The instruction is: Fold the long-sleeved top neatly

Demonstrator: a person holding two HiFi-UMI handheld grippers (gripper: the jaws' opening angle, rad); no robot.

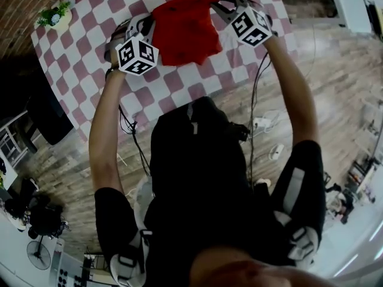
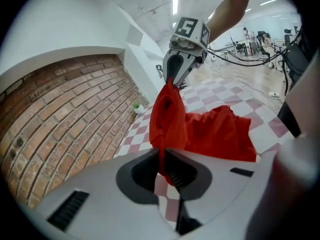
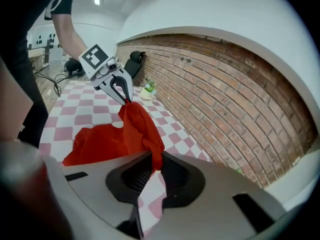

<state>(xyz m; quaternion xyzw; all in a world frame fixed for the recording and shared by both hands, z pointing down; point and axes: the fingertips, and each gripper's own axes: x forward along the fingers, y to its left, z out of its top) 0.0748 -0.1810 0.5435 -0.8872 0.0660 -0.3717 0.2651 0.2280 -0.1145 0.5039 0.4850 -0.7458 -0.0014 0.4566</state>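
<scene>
The red long-sleeved top [image 1: 185, 31] hangs bunched between my two grippers, lifted above the pink-and-white checked table [image 1: 179, 82]. In the head view my left gripper [image 1: 148, 24] holds its left edge and my right gripper [image 1: 219, 5] its right edge. In the left gripper view the jaws [image 2: 163, 167] are shut on a fold of the red top [image 2: 210, 131], and the right gripper [image 2: 172, 79] pinches the far corner. The right gripper view shows its jaws [image 3: 153, 167] shut on the red cloth [image 3: 115, 136], with the left gripper [image 3: 123, 93] opposite. The top's lower part trails on the table.
A small potted plant [image 1: 55, 17] stands at the table's far left corner, by the brick wall [image 2: 60, 114]. Cables and a power strip [image 1: 260, 123] lie on the wooden floor beside the person. A black chair [image 3: 134, 64] stands beyond the table.
</scene>
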